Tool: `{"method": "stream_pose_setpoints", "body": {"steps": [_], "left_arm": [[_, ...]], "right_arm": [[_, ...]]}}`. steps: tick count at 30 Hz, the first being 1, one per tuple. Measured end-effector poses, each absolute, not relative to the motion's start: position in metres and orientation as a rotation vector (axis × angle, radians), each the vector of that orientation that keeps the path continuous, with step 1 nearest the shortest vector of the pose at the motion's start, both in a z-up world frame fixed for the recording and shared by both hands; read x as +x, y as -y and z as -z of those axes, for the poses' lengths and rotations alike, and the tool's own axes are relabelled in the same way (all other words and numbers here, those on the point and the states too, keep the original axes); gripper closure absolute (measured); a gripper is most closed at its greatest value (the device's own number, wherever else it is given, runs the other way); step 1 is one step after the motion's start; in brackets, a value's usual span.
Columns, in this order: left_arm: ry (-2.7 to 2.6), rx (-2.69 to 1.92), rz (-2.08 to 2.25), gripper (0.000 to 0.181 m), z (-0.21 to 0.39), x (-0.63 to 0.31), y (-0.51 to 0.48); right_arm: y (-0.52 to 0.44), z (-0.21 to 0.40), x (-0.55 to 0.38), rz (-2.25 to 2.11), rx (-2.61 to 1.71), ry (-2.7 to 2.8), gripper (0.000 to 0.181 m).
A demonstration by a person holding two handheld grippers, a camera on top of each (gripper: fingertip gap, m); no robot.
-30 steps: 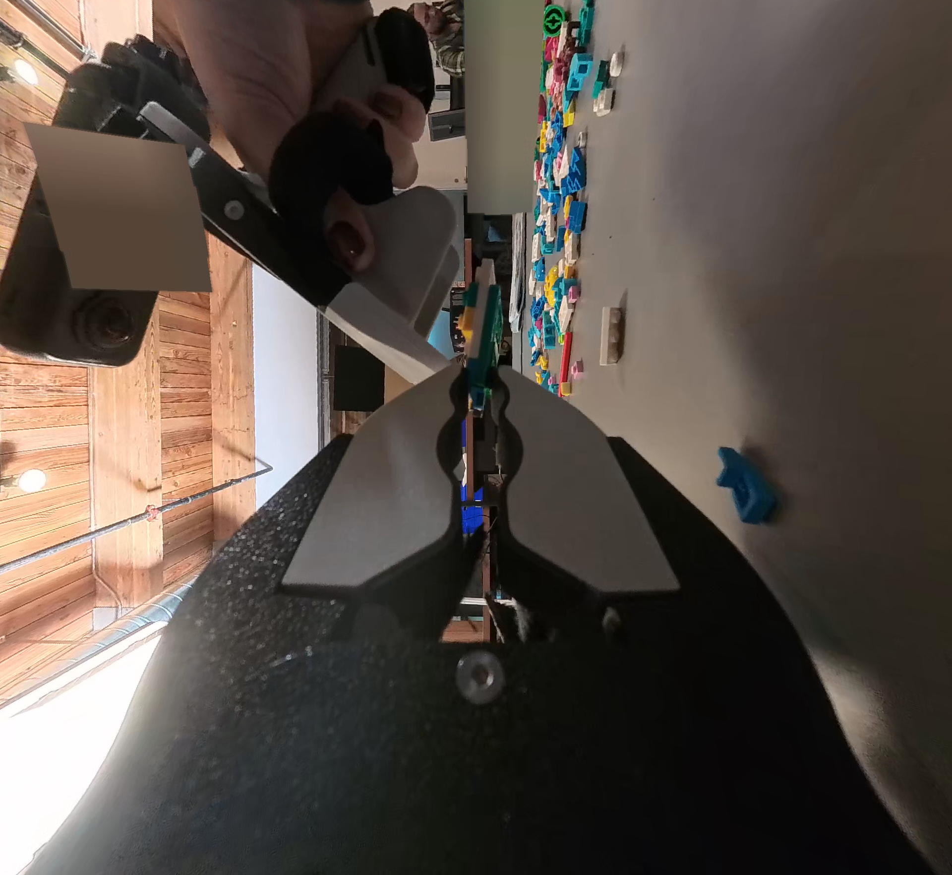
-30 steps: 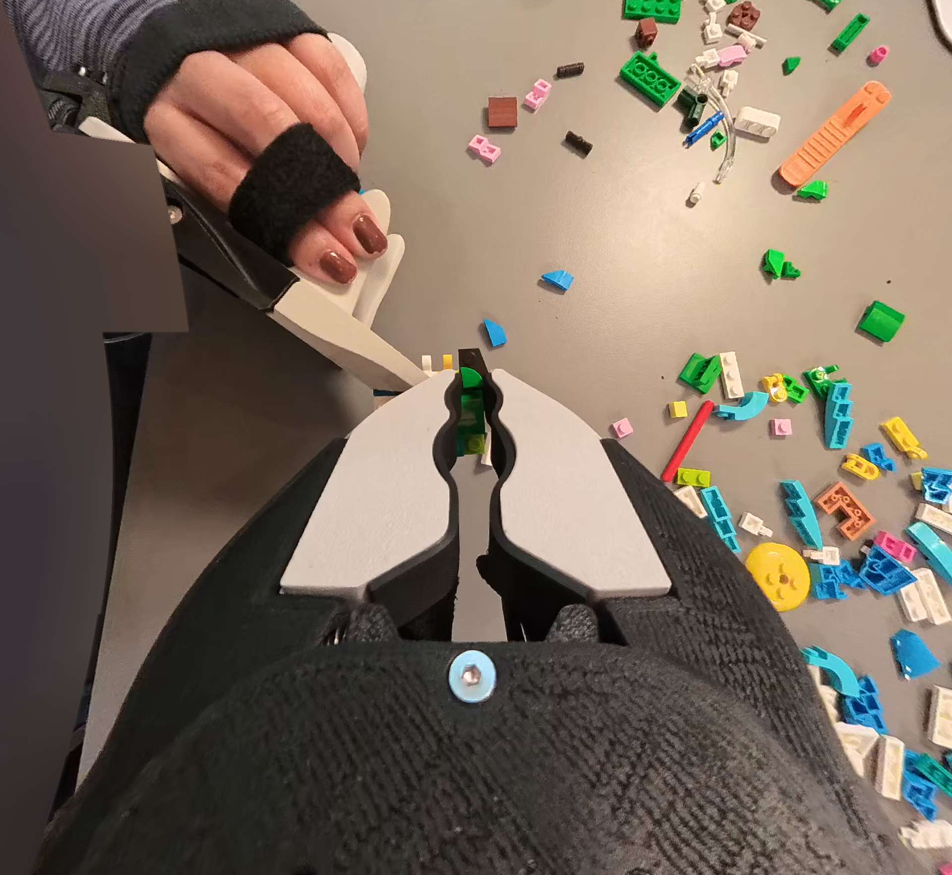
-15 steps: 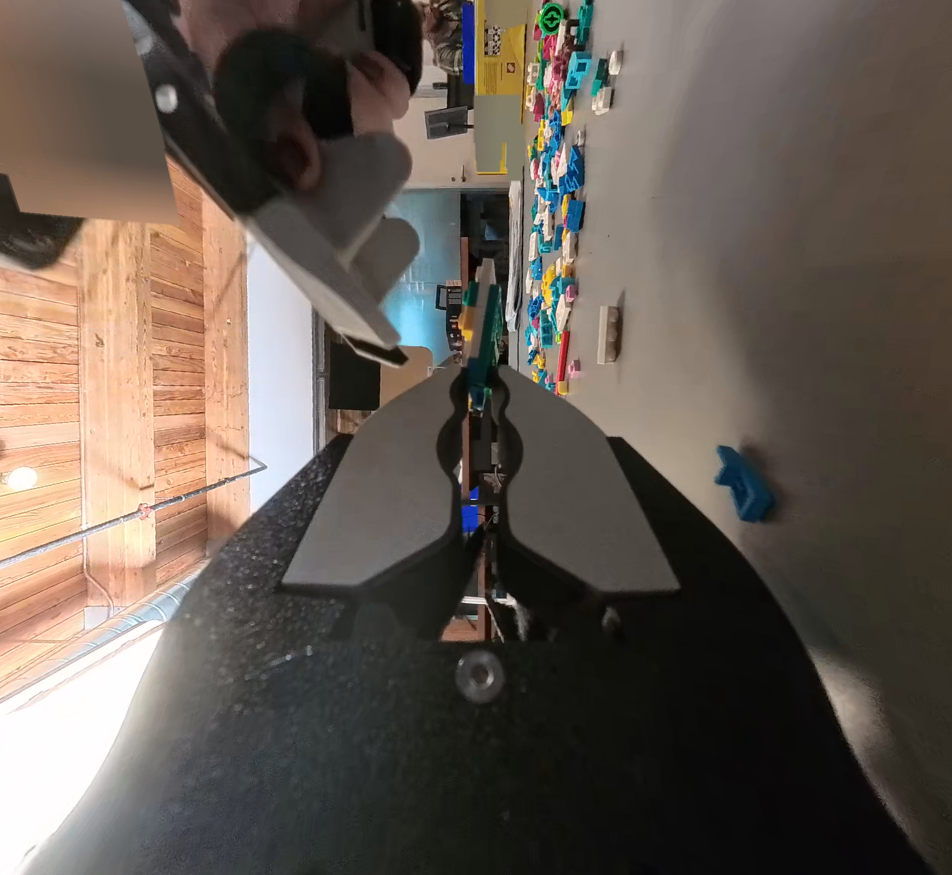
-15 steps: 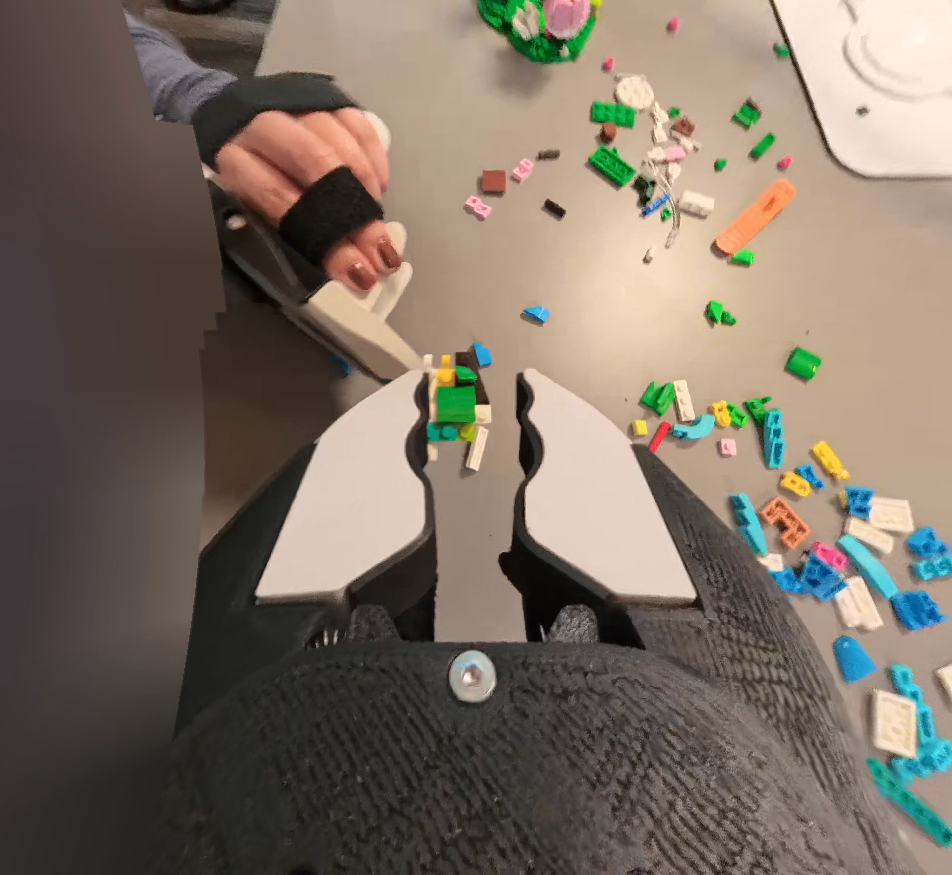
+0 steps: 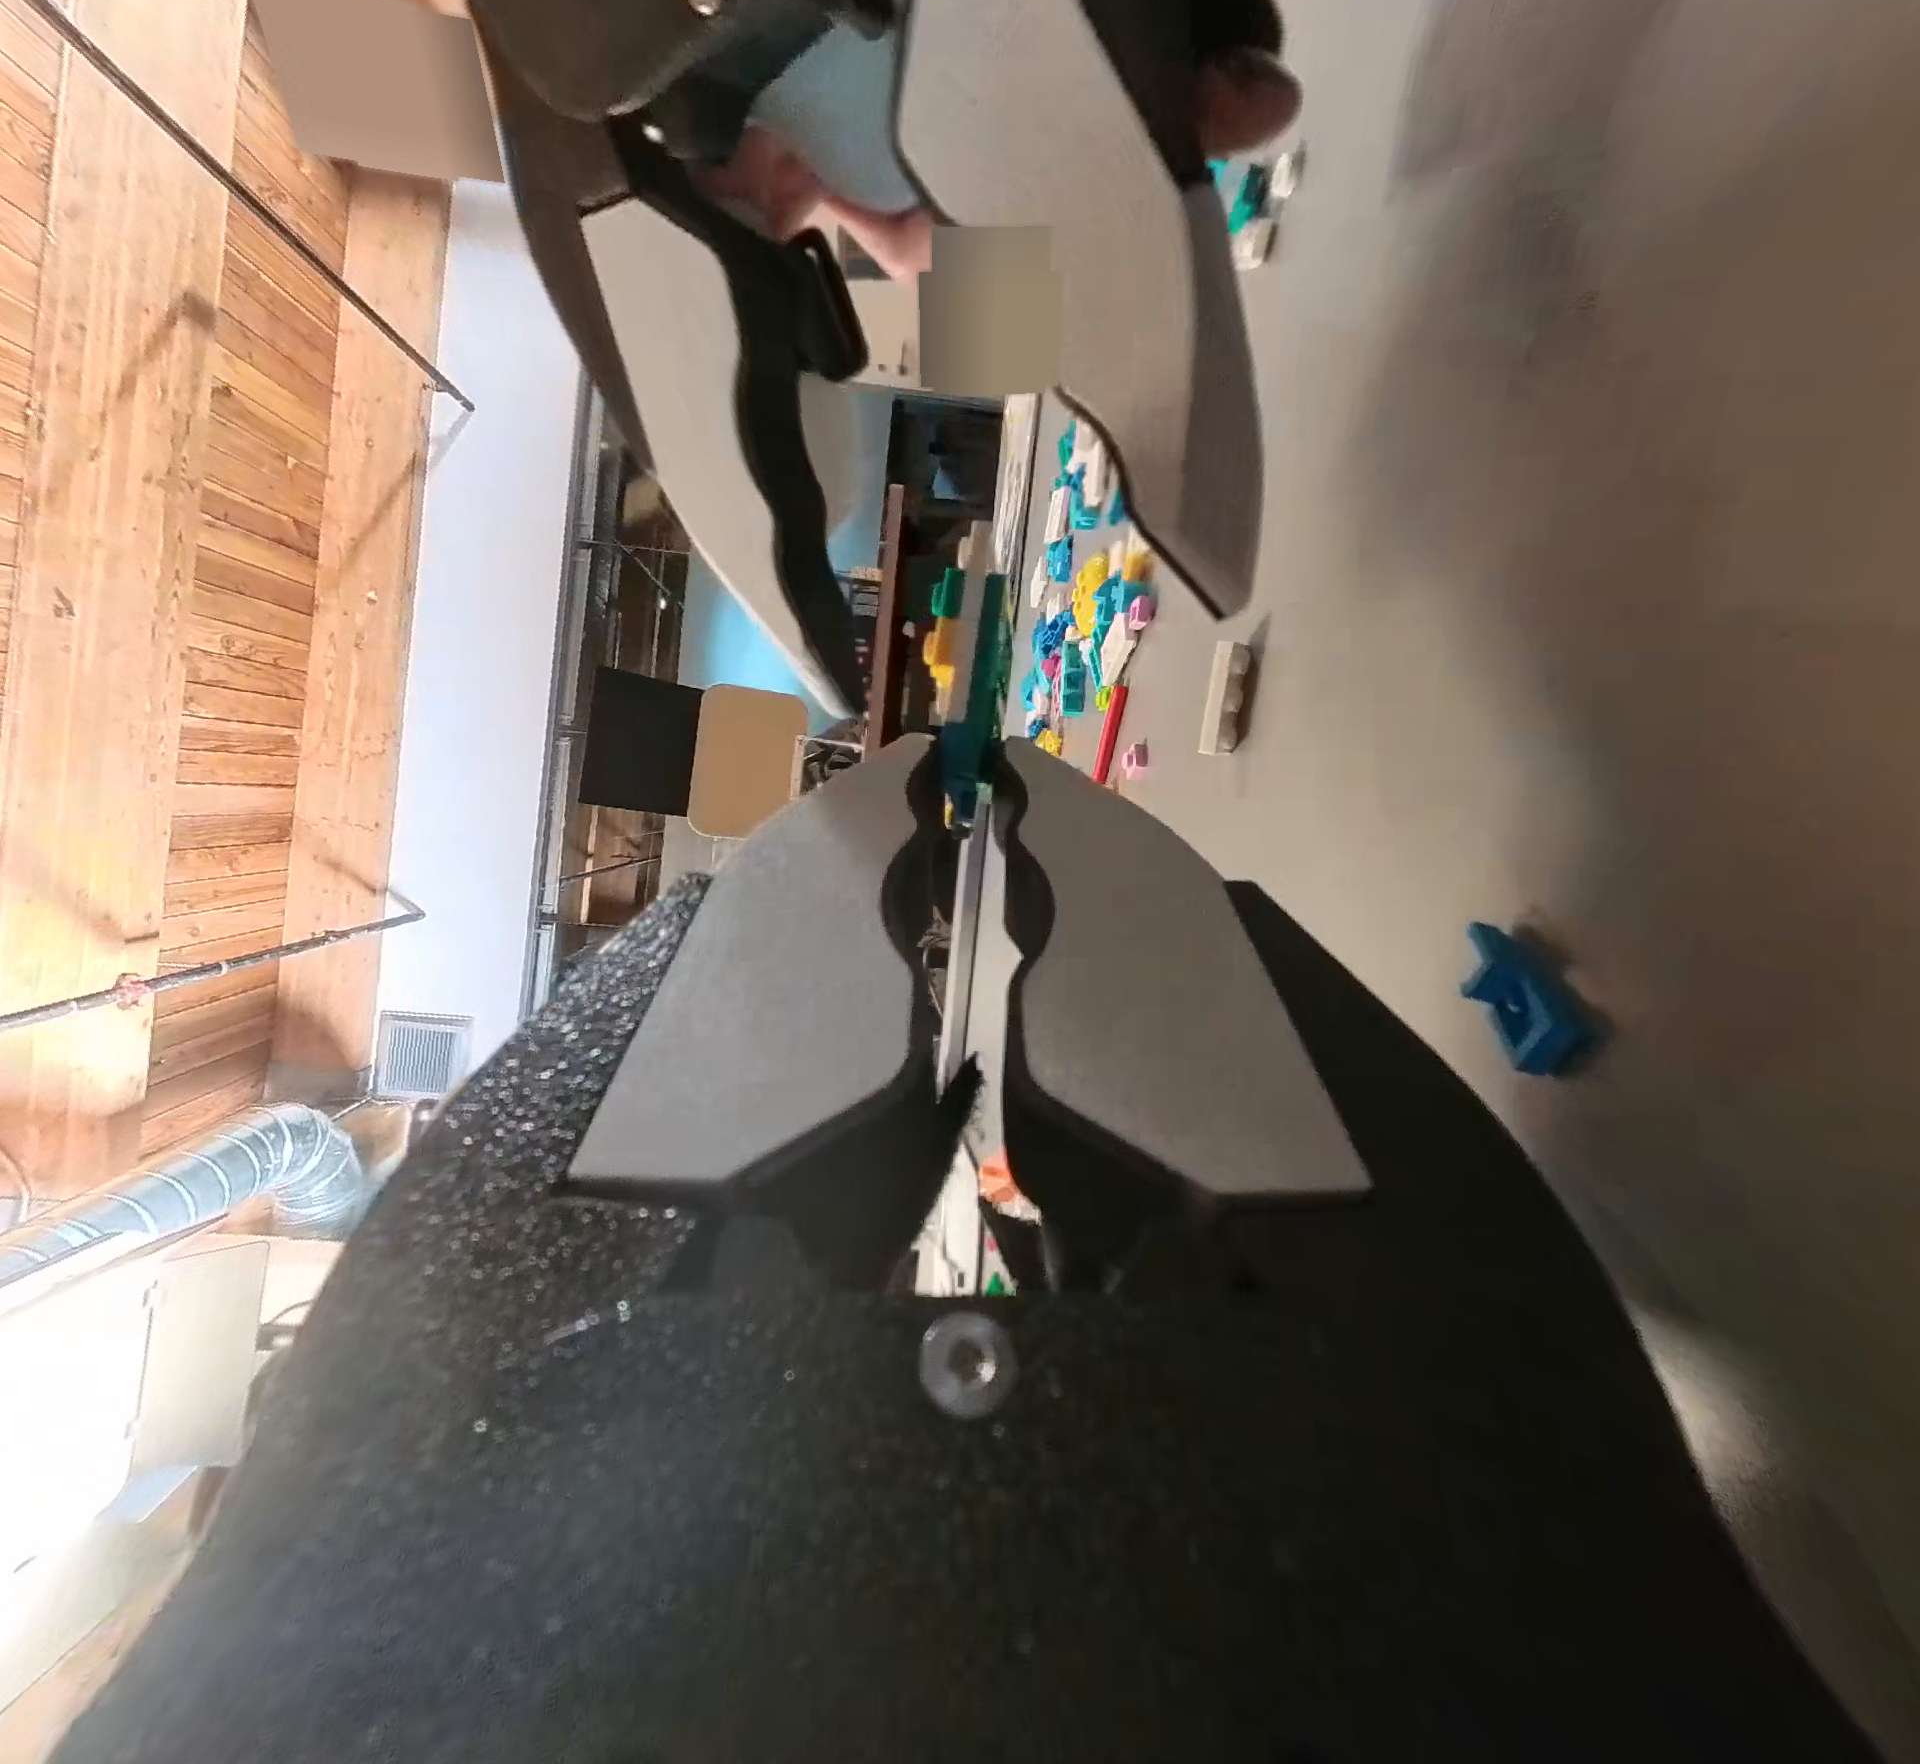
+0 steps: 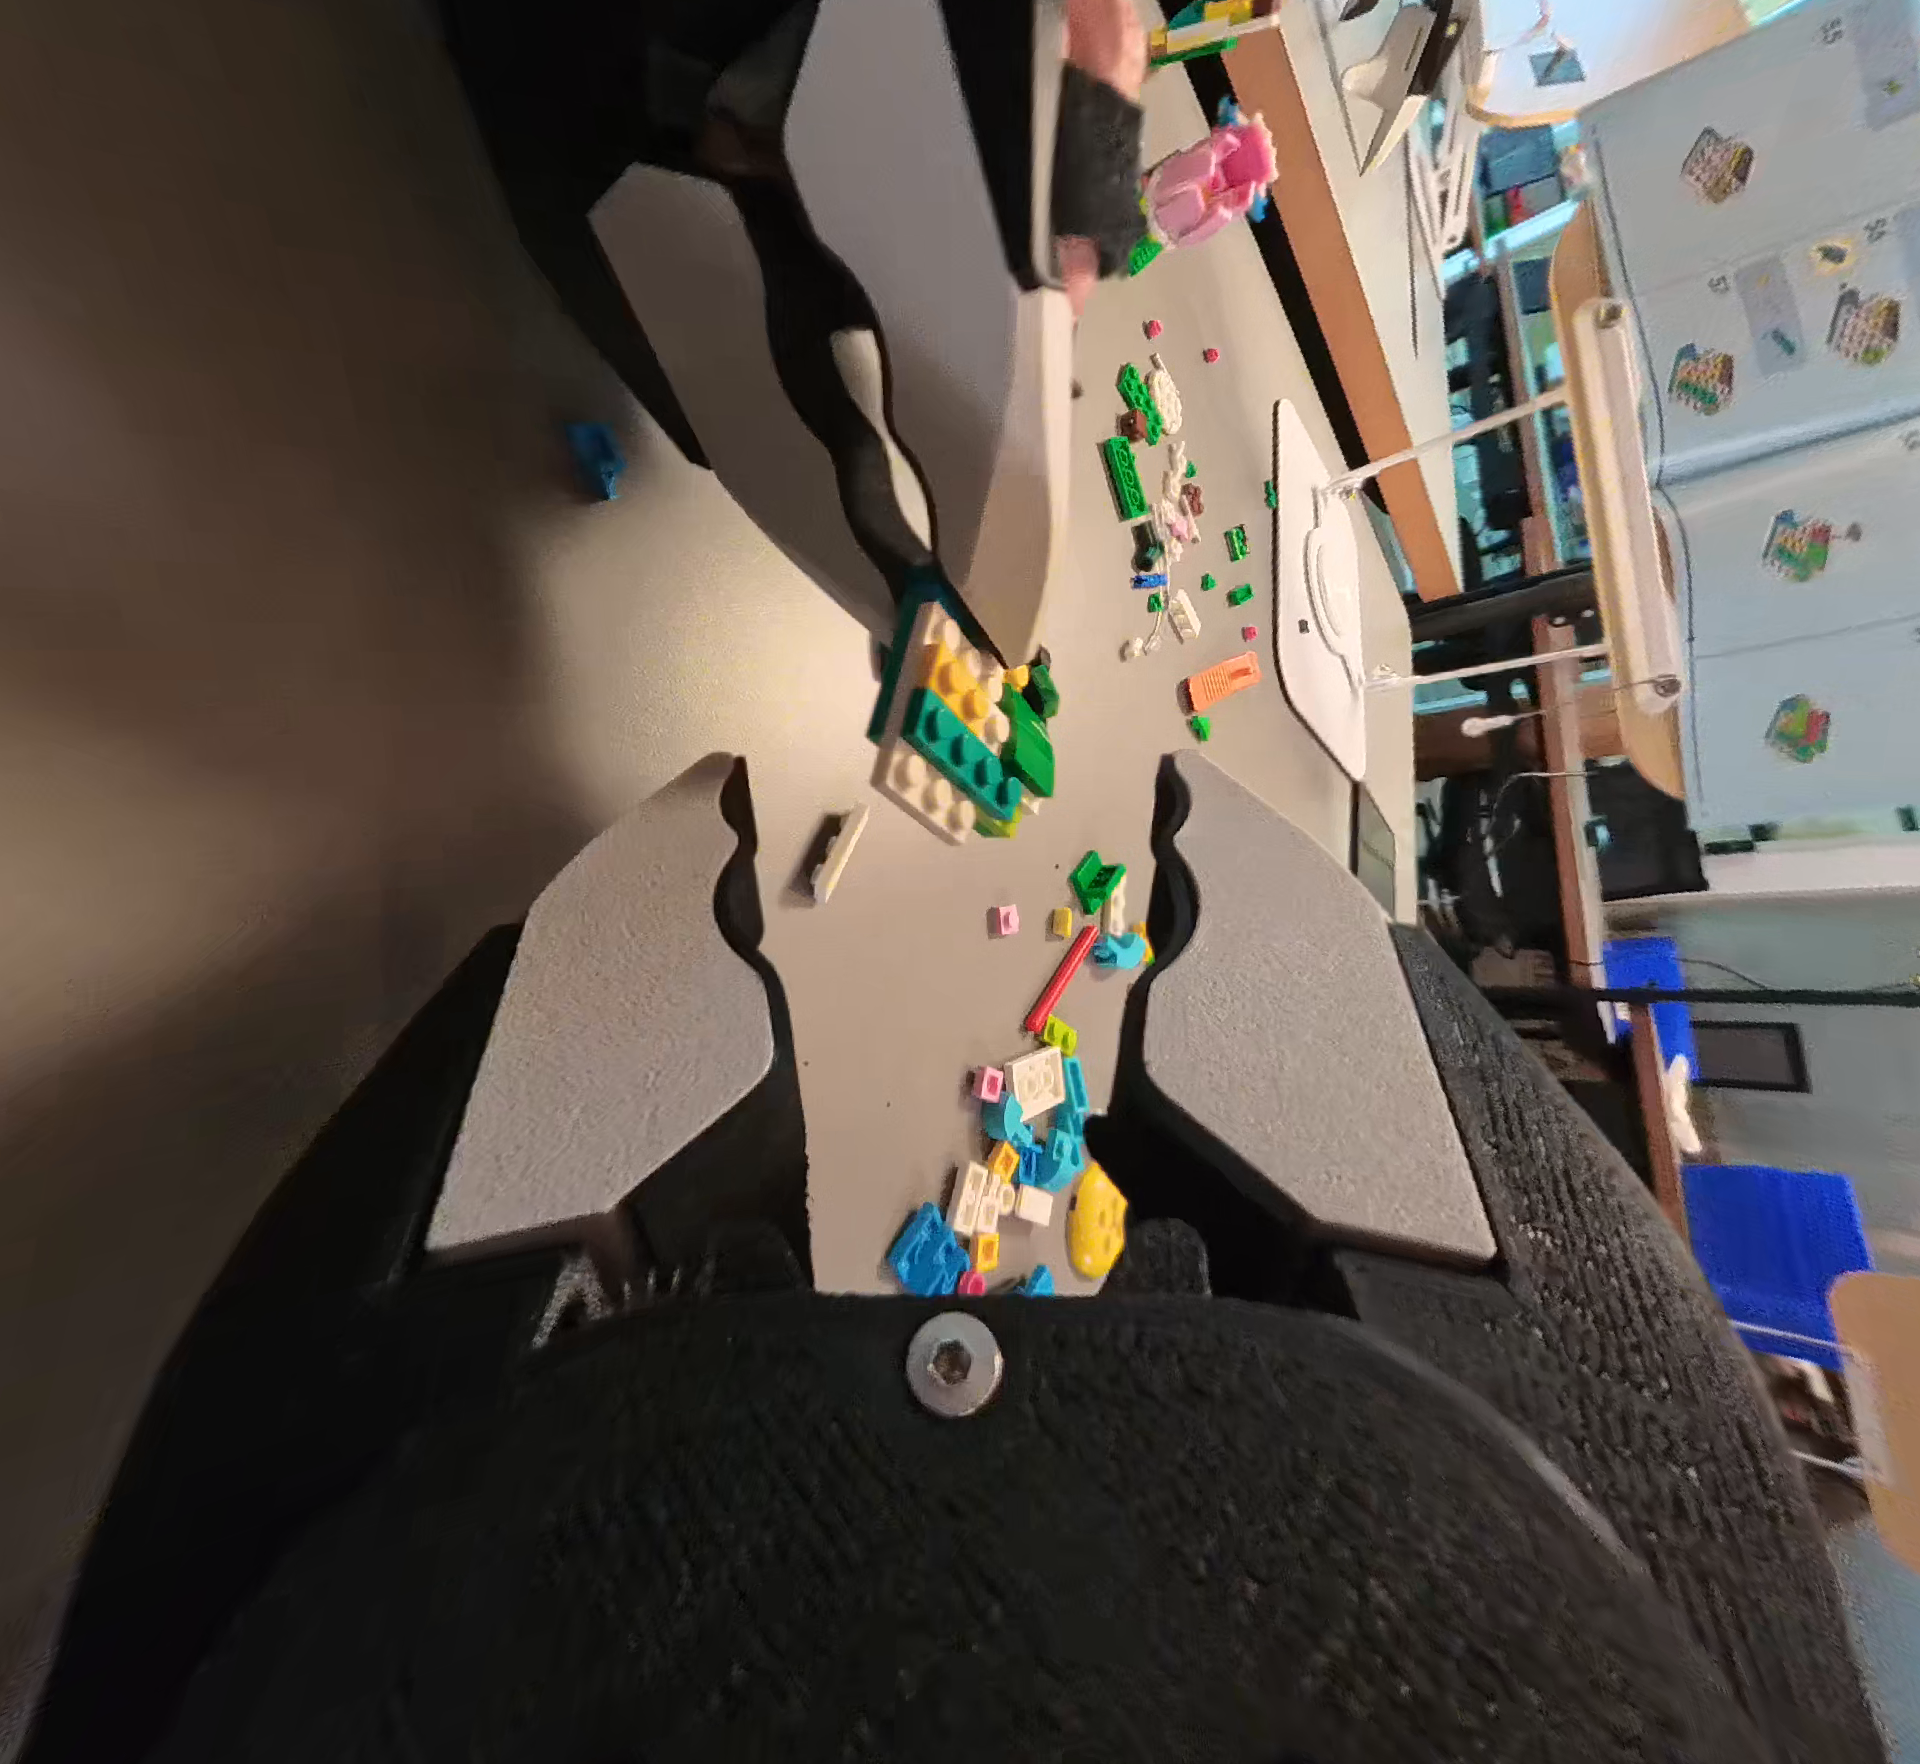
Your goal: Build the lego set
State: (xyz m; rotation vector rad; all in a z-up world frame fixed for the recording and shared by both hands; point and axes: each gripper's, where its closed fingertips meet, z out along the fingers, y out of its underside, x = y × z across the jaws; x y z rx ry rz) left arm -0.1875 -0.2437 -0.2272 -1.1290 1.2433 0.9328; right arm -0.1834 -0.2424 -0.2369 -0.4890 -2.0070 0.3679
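Note:
A small lego build [image 6: 956,738] of white, yellow, teal and green plates hangs above the grey table [image 6: 665,634]. My left gripper [image 5: 966,760] is shut on the edge of this build [image 5: 971,665]. In the right wrist view the left gripper [image 6: 940,608] pinches the build's far edge. My right gripper [image 6: 951,774] is wide open and empty, with the build just ahead of its fingertips and apart from them. In the left wrist view the right gripper [image 5: 1023,660] shows open above and beyond the build.
A white flat plate [image 6: 836,852] and a blue piece [image 5: 1527,1013] lie loose on the table near the grippers. A red rod [image 6: 1060,976] and several loose bricks [image 6: 1023,1164] lie below my right gripper. A pink flower build [image 6: 1210,187], an orange tool [image 6: 1224,680] and a white lamp base [image 6: 1320,571] stand farther off. Only a small space, under 4 cm, lies between the two pairs of fingers. From either gripper's tips it is about 12 centimeters to the red rod [image 6: 1060,976].
My right gripper has opened and let go of the build, then drawn back and rolled to the side. My left gripper has kept its hold on the build.

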Motion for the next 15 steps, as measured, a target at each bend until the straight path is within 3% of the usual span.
{"method": "stream_pose_setpoints", "body": {"steps": [1, 7, 15], "left_arm": [[-1.239, -1.132, -0.929, 0.174, 0.227, -0.188, 0.244], [-1.243, -1.132, -0.921, 0.174, 0.227, -0.187, 0.244], [-1.250, -1.131, -0.912, 0.174, 0.228, -0.187, 0.245]], "right_arm": [[0.242, 0.240, -0.185, -0.360, -0.480, 2.006, 0.108], [0.245, 0.243, -0.192, -0.376, -0.428, 2.009, 0.110], [0.246, 0.244, -0.197, -0.337, -0.356, 2.028, 0.127]]}}
